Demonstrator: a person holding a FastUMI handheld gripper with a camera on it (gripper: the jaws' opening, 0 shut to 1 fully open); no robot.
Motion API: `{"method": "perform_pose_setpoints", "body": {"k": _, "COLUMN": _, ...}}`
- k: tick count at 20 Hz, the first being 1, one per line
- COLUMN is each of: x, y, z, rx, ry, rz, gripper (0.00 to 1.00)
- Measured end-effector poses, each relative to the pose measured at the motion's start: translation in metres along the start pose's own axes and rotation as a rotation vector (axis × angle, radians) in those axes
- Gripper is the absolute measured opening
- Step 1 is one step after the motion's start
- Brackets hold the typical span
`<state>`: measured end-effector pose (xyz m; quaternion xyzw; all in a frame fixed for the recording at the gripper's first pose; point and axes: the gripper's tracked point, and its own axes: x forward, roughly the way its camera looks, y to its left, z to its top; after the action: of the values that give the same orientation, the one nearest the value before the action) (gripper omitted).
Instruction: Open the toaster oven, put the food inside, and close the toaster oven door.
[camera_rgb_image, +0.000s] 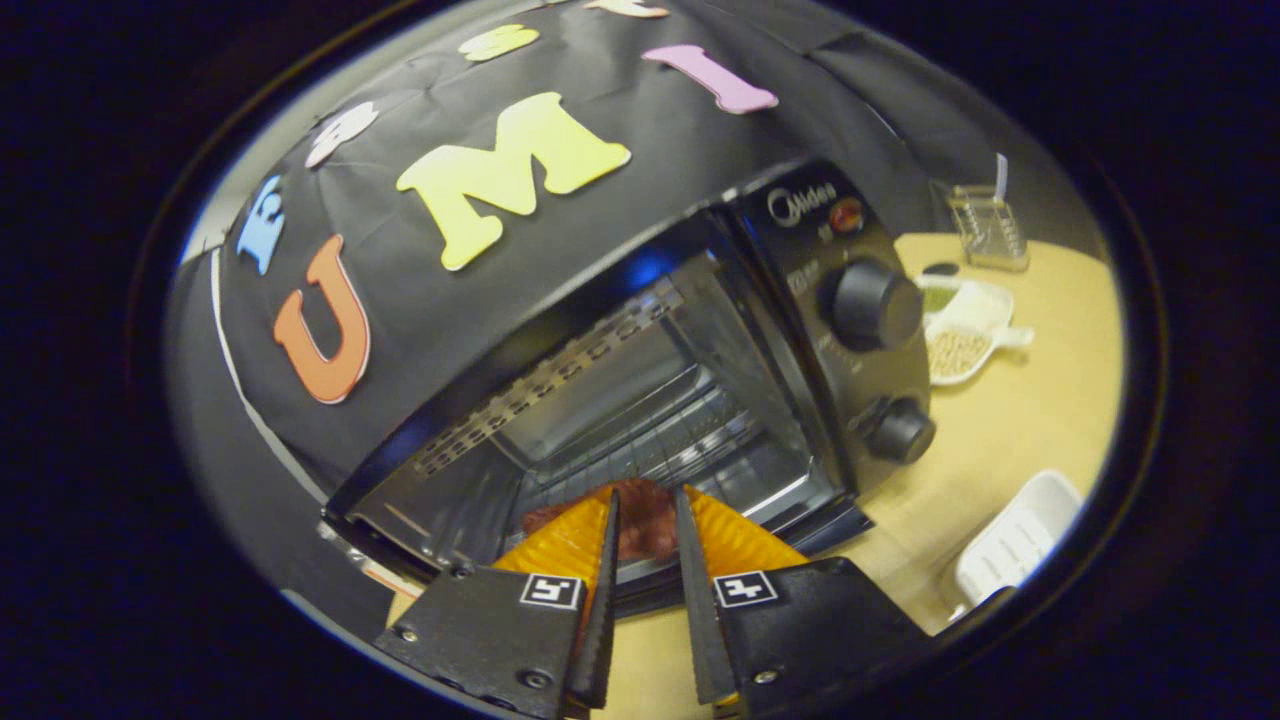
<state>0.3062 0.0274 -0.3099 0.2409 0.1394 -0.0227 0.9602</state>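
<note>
tongs (645, 520) clamped on reddish-brown food (645, 515), lower centre of frame, at open toaster oven (700, 380) mouth; tabletop (1040, 400) right.

toaster oven (640, 400) cavity open ahead, food (645, 520) blocking jaws' gap

Claw (645, 520) gripping reddish food (645, 525), open toaster oven (640, 400) ahead

The oven (640, 350) is black outside, with black knobs (872, 305) and a shiny grey metal inside. The food (645, 520) between the fingers (598, 590) is dark reddish brown. The worktop (1010, 420) is pale wood yellow. The dish (965, 330) and the tray (1015, 545) are white, the tray with ribs.
</note>
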Motion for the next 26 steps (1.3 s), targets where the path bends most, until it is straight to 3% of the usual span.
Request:
{"method": "perform_pose_setpoints", "body": {"k": 2, "x": -0.013, "y": -0.007, "z": 0.009, "rx": -0.088, "ry": -0.050, "rz": -0.028, "gripper": 0.40}}
{"method": "perform_pose_setpoints", "body": {"k": 4, "x": -0.028, "y": -0.011, "z": 0.015, "rx": -0.143, "ry": -0.080, "rz": -0.047, "gripper": 0.51}}
{"method": "perform_pose_setpoints", "body": {"k": 10, "x": -0.085, "y": -0.003, "z": 0.013, "rx": -0.227, "ry": -0.087, "rz": -0.005, "gripper": 0.69}}
{"method": "perform_pose_setpoints", "body": {"k": 14, "x": -0.126, "y": 0.005, "z": -0.004, "rx": -0.314, "ry": -0.084, "rz": 0.026, "gripper": 0.82}}
{"method": "perform_pose_setpoints", "body": {"k": 17, "x": -0.149, "y": 0.004, "z": -0.030, "rx": -0.393, "ry": -0.043, "rz": 0.028, "gripper": 1.00}}
{"method": "perform_pose_setpoints", "body": {"k": 26, "x": -0.184, "y": -0.008, "z": -0.114, "rx": -0.530, "ry": 0.148, "rz": -0.005, "gripper": 1.00}}
